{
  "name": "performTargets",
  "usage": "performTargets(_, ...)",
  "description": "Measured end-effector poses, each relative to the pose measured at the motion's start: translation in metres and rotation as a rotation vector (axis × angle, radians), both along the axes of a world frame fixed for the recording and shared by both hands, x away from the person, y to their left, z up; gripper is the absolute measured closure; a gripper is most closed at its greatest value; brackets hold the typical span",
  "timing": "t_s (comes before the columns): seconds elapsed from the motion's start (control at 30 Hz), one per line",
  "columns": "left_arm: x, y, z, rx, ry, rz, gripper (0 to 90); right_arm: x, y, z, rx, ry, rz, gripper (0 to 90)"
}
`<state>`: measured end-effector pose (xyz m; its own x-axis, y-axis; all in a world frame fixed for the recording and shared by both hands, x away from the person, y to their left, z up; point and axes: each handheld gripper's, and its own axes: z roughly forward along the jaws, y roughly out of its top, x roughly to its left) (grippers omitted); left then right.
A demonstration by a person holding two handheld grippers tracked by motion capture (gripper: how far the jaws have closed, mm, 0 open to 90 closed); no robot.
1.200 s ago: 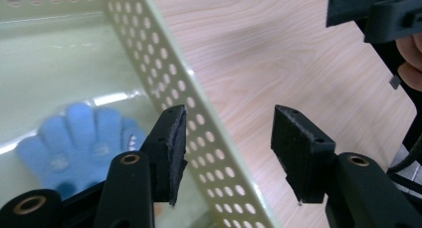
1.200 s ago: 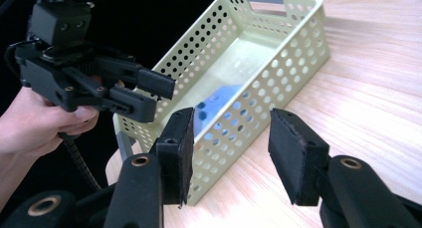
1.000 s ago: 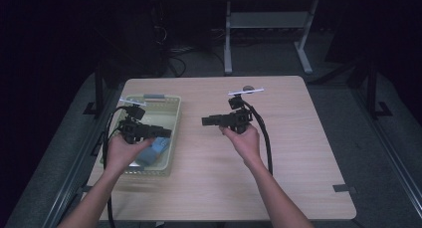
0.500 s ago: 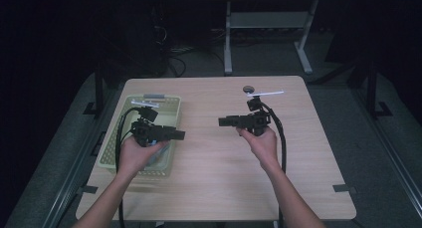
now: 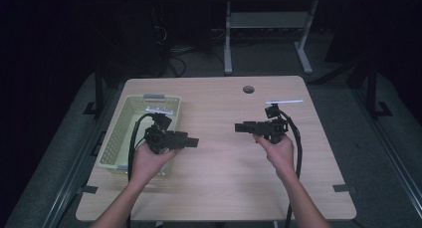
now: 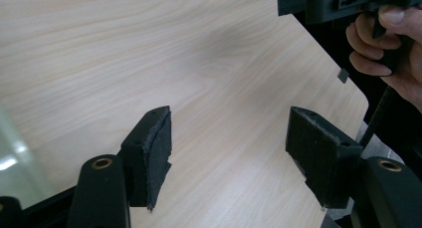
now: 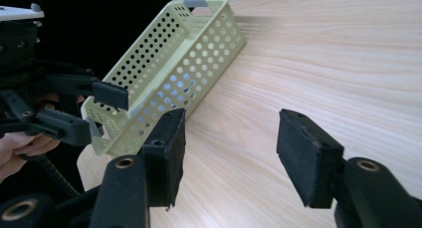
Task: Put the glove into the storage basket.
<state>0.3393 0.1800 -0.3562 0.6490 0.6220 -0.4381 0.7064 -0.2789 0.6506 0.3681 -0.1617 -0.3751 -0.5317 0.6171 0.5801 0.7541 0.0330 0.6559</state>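
Observation:
My left gripper [image 5: 193, 142] hangs over the right rim of a pale green perforated basket [image 5: 124, 123] and points right across the wooden table [image 5: 219, 188]. My right gripper [image 5: 240, 127] points left, facing it, with a gap of bare table between the two. In the left gripper view the left gripper [image 6: 229, 143] stands open with nothing between the pads. The right gripper [image 7: 229, 148] stands open too, over bare wood. Both pairs of jaws have just been opening. Something blue [image 7: 169, 83] shows through the basket's [image 7: 174, 58] holes.
A round cable hole [image 5: 248, 89] sits near the table's far edge, and a thin white strip [image 5: 283, 102] lies behind the right hand. Grey tape marks [image 5: 342, 188] are near the front corners. A metal stand [image 5: 263, 34] is on the dark floor beyond.
Both hands have shifted to the right. The left gripper moved from above the basket to its right rim, and the right gripper moved towards the table's right side.

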Motion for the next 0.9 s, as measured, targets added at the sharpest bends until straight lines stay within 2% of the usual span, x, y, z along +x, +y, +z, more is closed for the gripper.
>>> performTargets(0.27,-0.007,-0.021,-0.010,-0.014,-0.003,-0.024,30.7,-0.011,-0.025,-0.009,-0.019,-0.002,-0.035,39.6)
performTargets(0.6,-0.021,-0.046,-0.026,-0.021,-0.019,-0.061,28.5,-0.025,-0.056,-0.024,-0.034,0.020,-0.081,37.1)
performTargets(0.9,-0.039,-0.062,-0.041,-0.035,-0.042,-0.092,28.4,-0.045,-0.071,-0.045,-0.051,0.046,-0.088,34.3)
